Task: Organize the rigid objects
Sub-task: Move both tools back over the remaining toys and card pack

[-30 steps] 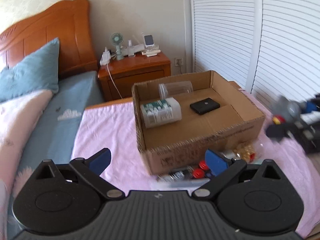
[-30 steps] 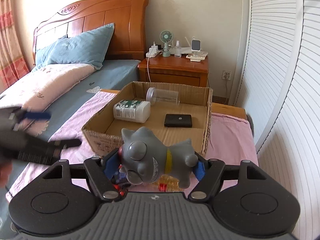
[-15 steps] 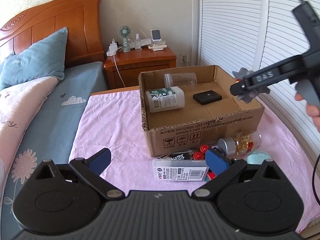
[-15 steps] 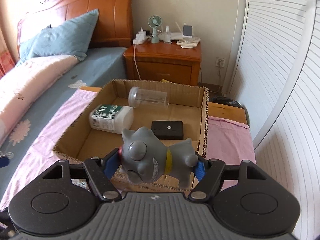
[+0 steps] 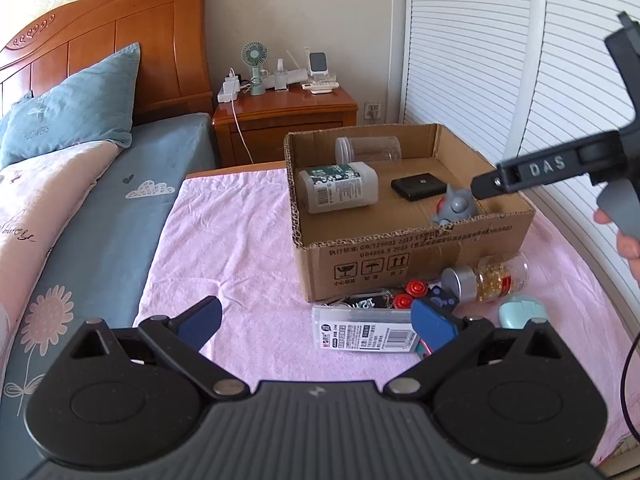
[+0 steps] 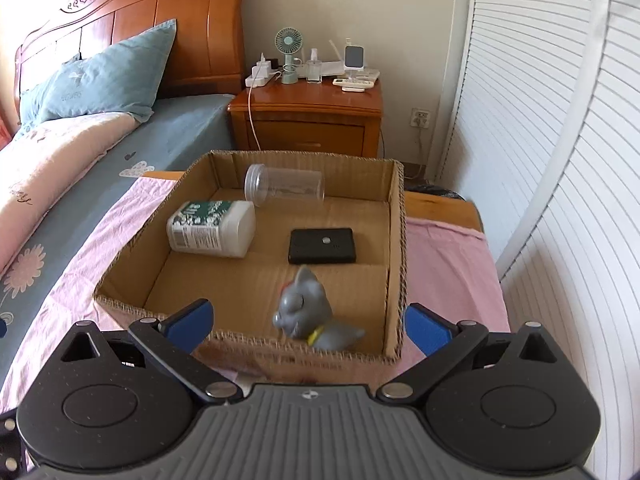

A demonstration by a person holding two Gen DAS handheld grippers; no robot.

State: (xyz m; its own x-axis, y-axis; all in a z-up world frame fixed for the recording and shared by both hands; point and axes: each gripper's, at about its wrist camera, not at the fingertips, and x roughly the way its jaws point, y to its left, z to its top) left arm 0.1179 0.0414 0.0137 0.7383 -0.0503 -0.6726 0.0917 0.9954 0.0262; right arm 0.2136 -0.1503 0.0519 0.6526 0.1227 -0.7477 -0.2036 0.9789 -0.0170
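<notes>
Looking along your left gripper [image 5: 316, 322], its jaws stand apart and empty over the pink cloth, near the clear flat plastic case [image 5: 364, 330] before the brown cardboard box [image 5: 400, 256]. Along your right gripper [image 6: 308, 322], the jaws have just been opening and stand wide with nothing between them; the grey rubber cat toy [image 6: 308, 312] lies inside the box's near right corner.
</notes>
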